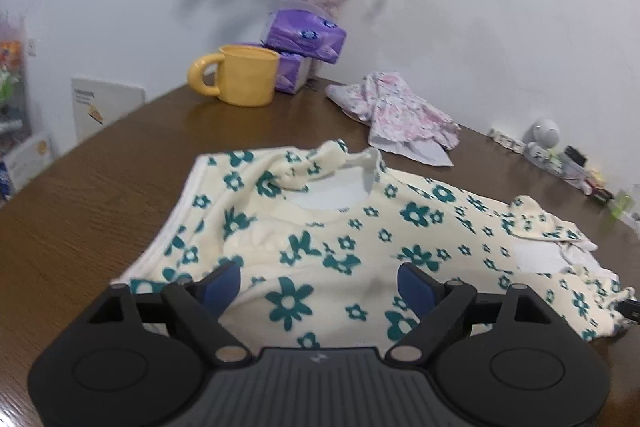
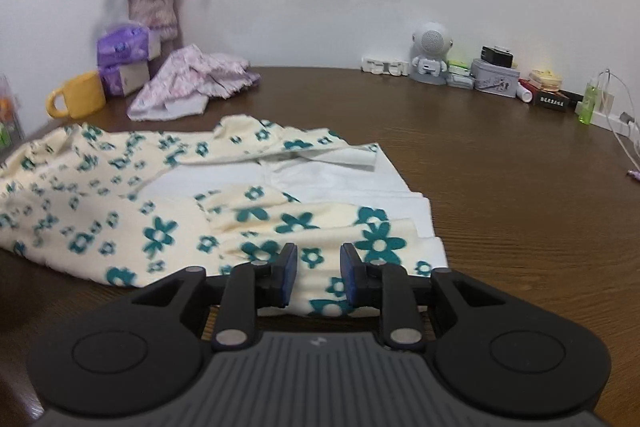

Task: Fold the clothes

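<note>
A cream garment with teal flowers [image 1: 360, 227] lies spread on the brown counter [image 1: 100, 195]. The left gripper [image 1: 320, 281] hovers over it, jaws spread wide — the right gripper [image 2: 318, 273] has its jaws narrowed around a fold at the hem. Behind lie a pink floral garment [image 2: 192, 79] and a yellow mug [image 1: 244, 75].

No lettering is legible; print on the tissue packs [image 1: 305, 39] and dark box [image 2: 554, 101] is too blurred.
</note>
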